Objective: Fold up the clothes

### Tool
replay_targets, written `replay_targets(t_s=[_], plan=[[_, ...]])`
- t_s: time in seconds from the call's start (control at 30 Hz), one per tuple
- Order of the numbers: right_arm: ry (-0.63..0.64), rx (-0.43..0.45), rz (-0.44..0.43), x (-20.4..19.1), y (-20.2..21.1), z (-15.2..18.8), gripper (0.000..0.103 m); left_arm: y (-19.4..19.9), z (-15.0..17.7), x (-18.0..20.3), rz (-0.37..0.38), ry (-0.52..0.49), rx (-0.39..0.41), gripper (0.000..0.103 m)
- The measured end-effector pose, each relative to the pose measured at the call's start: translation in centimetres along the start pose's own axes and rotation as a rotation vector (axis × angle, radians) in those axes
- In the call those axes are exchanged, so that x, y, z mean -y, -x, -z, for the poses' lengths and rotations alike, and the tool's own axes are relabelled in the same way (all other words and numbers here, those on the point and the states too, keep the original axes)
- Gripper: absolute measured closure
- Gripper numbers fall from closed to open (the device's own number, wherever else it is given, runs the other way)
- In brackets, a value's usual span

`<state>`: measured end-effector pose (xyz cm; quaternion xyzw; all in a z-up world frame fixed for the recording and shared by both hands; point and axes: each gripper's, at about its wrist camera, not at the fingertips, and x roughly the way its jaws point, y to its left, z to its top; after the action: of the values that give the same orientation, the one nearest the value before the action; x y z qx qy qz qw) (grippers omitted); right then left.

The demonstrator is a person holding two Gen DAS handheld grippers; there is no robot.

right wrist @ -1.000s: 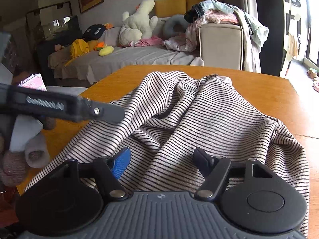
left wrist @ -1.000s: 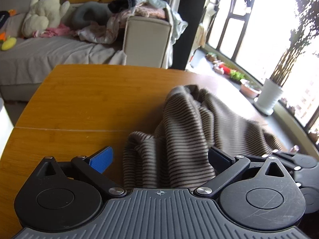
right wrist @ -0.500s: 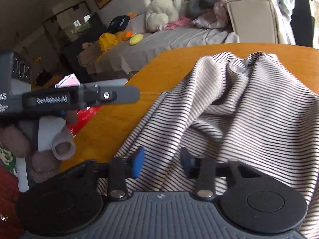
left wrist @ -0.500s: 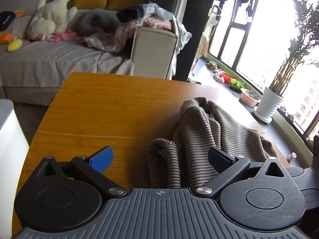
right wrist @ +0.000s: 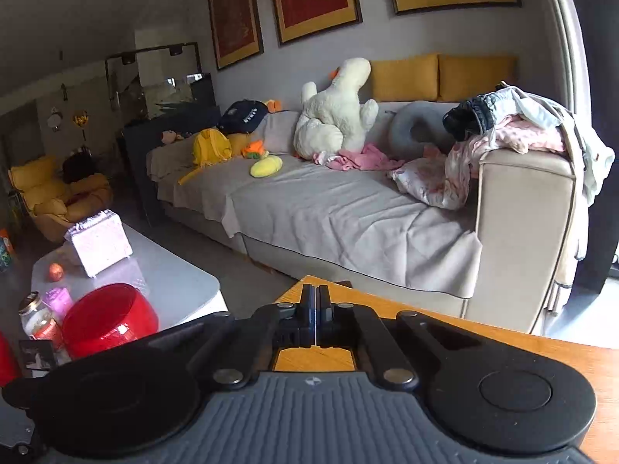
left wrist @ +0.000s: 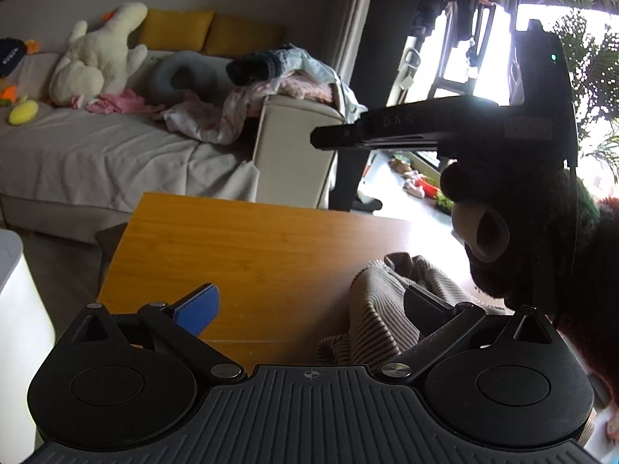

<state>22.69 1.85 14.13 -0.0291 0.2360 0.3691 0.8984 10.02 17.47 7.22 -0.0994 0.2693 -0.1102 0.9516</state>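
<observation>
Left wrist view shows the left gripper [left wrist: 309, 305] with jaws spread wide and empty above the wooden surface [left wrist: 251, 247], the striped garment [left wrist: 379, 309] bunched by its right finger. Right gripper [right wrist: 316, 319] has jaws clenched together, nothing visibly between them, over the surface's edge facing the sofa [right wrist: 348, 212].

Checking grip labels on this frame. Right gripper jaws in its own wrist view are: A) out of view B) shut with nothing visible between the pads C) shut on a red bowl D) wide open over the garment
B: in the right wrist view the right gripper has its pads pressed together above the wooden table, and no striped fabric shows between them or anywhere in that view.
</observation>
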Motion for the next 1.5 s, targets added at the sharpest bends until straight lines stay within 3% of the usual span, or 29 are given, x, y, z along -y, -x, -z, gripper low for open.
replay_targets(t_s=[0.03, 0.1, 0.13, 0.17, 0.27, 0.37, 0.43, 0.47, 0.5, 0.53, 0.67, 0.8, 0.9, 1.0, 1.07, 1.2, 1.27, 1.33, 1.5], plan=[[0.010, -0.020, 0.012, 0.2, 0.4, 0.6, 0.101, -0.6, 0.3, 0.2, 0.015, -0.008, -0.020, 0.000], [0.019, -0.070, 0.020, 0.7, 1.9, 2.6, 0.088, -1.6, 1.3, 0.7, 0.054, -0.033, -0.053, 0.000], [0.018, -0.090, 0.014, 0.9, 2.9, 3.7, 0.068, -2.0, 1.8, 0.9, 0.072, -0.044, -0.067, 0.000], [0.018, -0.109, 0.008, 1.0, 4.0, 4.9, 0.055, -2.2, 1.9, 0.6, 0.051, -0.035, -0.064, 0.000], [-0.061, -0.150, -0.086, 1.7, 7.5, 8.7, 0.049, -2.6, 2.0, -0.3, -0.017, -0.005, -0.054, 0.000], [-0.154, -0.218, -0.209, 1.1, 8.5, 12.1, 0.044, -2.9, 1.6, -2.2, -0.061, 0.072, -0.052, 0.000], [-0.142, -0.278, -0.249, -0.4, 7.4, 13.7, 0.044, -2.8, 0.9, -2.9, -0.049, 0.107, -0.047, 0.000], [-0.128, -0.309, -0.265, -1.3, 6.6, 14.5, 0.052, -2.7, 0.6, -3.2, -0.043, 0.124, -0.044, 0.000], [-0.103, -0.308, -0.268, -1.9, 6.0, 14.2, 0.066, -2.6, 0.3, -3.5, -0.037, 0.141, -0.041, 0.000], [-0.073, -0.288, -0.263, -2.3, 5.5, 13.3, 0.100, -2.2, 0.1, -3.6, -0.038, 0.141, -0.026, 0.000], [0.050, -0.210, -0.245, -4.1, 3.5, 9.6, 0.099, 0.4, -0.8, -4.4, -0.051, 0.137, 0.044, 0.000], [0.098, -0.018, -0.188, -4.0, 2.1, 3.2, 0.099, 2.5, -1.6, -5.9, -0.065, 0.170, 0.108, 0.000], [0.079, -0.030, -0.201, -3.4, -0.7, 0.7, 0.098, 3.1, -1.8, -6.8, -0.071, 0.217, 0.134, 0.000], [0.041, -0.068, -0.145, -2.5, -2.1, 0.7, 0.092, 2.2, -1.5, -6.6, -0.063, 0.209, 0.099, 0.000], [0.050, -0.059, -0.062, -1.4, -1.2, 1.5, 0.088, 1.5, -1.0, -5.9, -0.060, 0.178, 0.070, 0.000], [0.188, -0.019, 0.247, 0.3, 3.4, 5.1, 0.067, -0.4, -0.3, -4.2, -0.028, 0.123, 0.025, 0.000], [0.193, -0.028, 0.342, 1.3, 5.7, 7.2, 0.057, -1.1, -0.2, -3.3, 0.008, 0.103, 0.017, 0.000], [0.154, -0.059, 0.398, 2.5, 7.7, 9.3, 0.054, -1.9, -0.1, -1.9, 0.054, 0.072, 0.017, 0.000], [0.059, -0.127, 0.411, 3.4, 8.5, 13.4, 0.046, -4.5, -0.7, 2.6, 0.103, -0.037, 0.039, 0.000]])
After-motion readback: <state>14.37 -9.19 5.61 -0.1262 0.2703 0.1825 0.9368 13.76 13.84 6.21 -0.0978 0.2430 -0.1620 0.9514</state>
